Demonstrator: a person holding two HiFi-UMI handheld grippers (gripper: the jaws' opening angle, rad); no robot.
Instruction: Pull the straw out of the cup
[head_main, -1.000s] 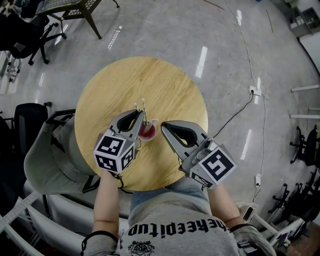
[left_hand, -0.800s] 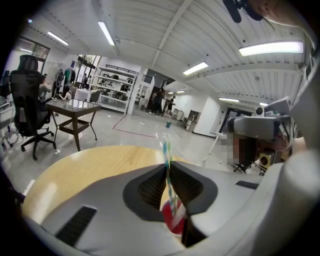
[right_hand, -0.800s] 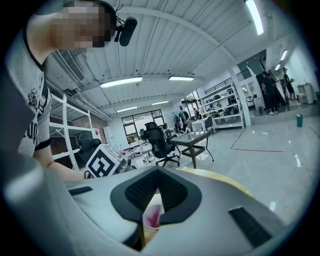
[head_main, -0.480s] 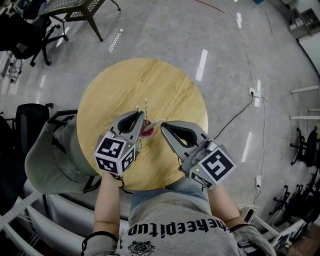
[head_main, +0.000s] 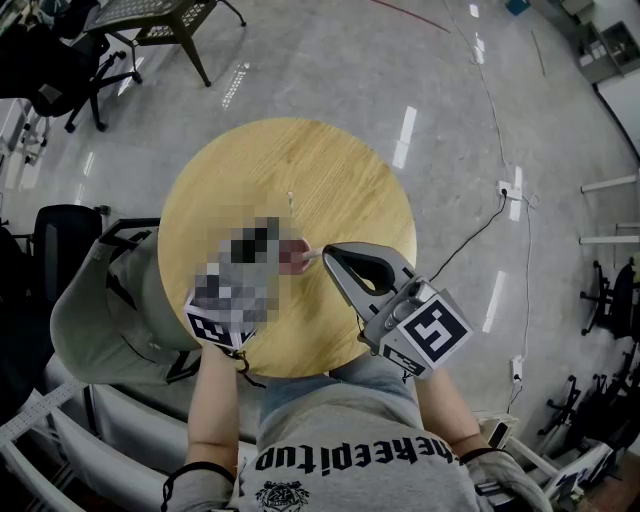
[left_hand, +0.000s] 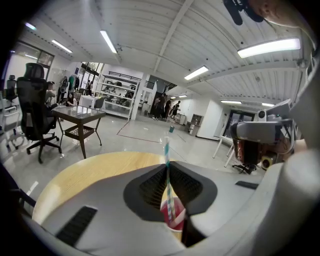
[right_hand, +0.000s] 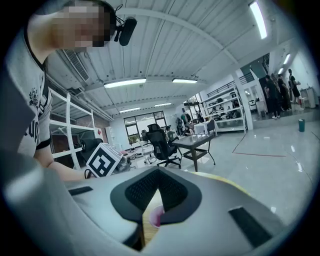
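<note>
Counted: two grippers, two straws, one cup, one table. The left gripper (left_hand: 166, 169) is being held right above the cup (left_hand: 175, 223). Its jaws have just been closing and are being pinched on the teal-striped straw (left_hand: 166, 150). This thin, straight tube is being kept upright, with its lower end inside the cup. The red-striped straw (left_hand: 182, 215) is being left leaning inside the cup. The cup is small, round and red. The right gripper (head_main: 326, 255) is being held just right of the cup, jaws pressed together with nothing between them. The cup is being carried by the round wood-grain table (head_main: 330, 170).
</note>
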